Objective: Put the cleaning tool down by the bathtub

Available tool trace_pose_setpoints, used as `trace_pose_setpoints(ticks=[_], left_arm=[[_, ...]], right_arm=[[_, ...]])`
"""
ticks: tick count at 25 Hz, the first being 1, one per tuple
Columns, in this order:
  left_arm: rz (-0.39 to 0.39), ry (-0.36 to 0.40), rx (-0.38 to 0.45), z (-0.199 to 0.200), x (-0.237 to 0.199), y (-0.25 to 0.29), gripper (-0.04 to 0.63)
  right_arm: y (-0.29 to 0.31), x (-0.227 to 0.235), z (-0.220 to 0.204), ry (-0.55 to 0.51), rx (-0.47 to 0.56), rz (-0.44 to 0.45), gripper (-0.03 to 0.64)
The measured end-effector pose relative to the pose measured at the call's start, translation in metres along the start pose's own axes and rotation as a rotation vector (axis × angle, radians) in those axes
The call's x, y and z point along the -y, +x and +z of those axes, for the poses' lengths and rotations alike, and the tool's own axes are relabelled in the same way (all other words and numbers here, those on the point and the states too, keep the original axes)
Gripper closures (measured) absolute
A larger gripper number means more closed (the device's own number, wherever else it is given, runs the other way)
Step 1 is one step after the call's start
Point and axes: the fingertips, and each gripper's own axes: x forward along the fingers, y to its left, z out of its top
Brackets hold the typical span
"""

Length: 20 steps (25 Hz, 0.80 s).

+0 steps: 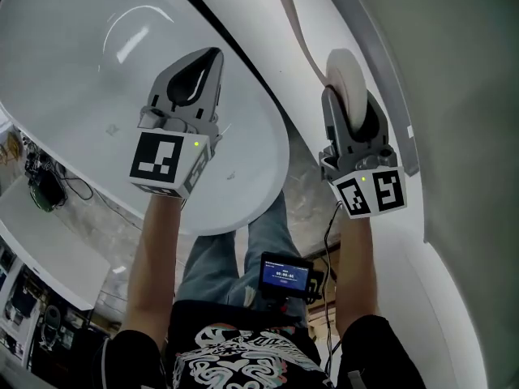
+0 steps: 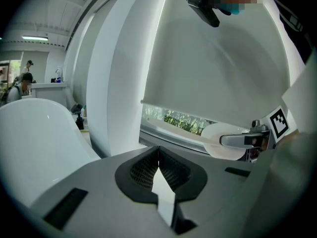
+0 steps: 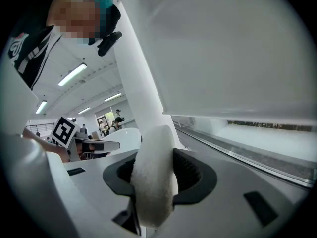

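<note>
Cleaning tool point(image 1: 345, 70): the white fluffy round pad stands on edge in your right claw. The pale long handle point(image 1: 297, 29) runs away from you. The tool is off the floor, just to the right of the bathtub's rim.
Right claw point(image 1: 350, 97): clamped on the pad, with the jaws spread wide around it.
Left claw point(image 1: 209, 59): jaws pressed together with nothing between them, held above the near end of the tub.
Bathtub point(image 1: 263, 189): white, oval and glossy, filling the upper left of your head view.
Floor point(image 1: 306, 186): grey mottled stone, visible as a narrow strip between the tub and the white shell on your right.
White shell point(image 1: 454, 298): a curved white panel close beside your right claw.
Surface point(image 1: 45, 245): a white counter at the lower left, with dark cables point(image 1: 45, 186) lying beside it.
Room: a bright hall with ceiling strip lights point(image 3: 72, 74). A pale roller blind point(image 2: 218, 73) hangs with greenery point(image 2: 173, 119) showing under it. People point(image 2: 22, 81) stand far off.
In the way: your own jeans point(image 1: 215, 258) and the small screen point(image 1: 285, 274) at your chest cover part of the floor strip.
</note>
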Motion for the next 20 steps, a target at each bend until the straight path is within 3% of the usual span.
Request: trace_pose_setpoints(ticks=[9, 20], left_arm=[[-0.003, 0.000, -0.023, -0.044, -0.010, 0.016, 0.578], [-0.015, -0.066, 0.008, -0.068, -0.017, 0.031, 0.578]], right_arm=[[0.020, 0.018, -0.042, -0.002, -0.009, -0.003, 0.434], [0.043, 0.042, -0.084, -0.021, -0.029, -0.010, 0.434]])
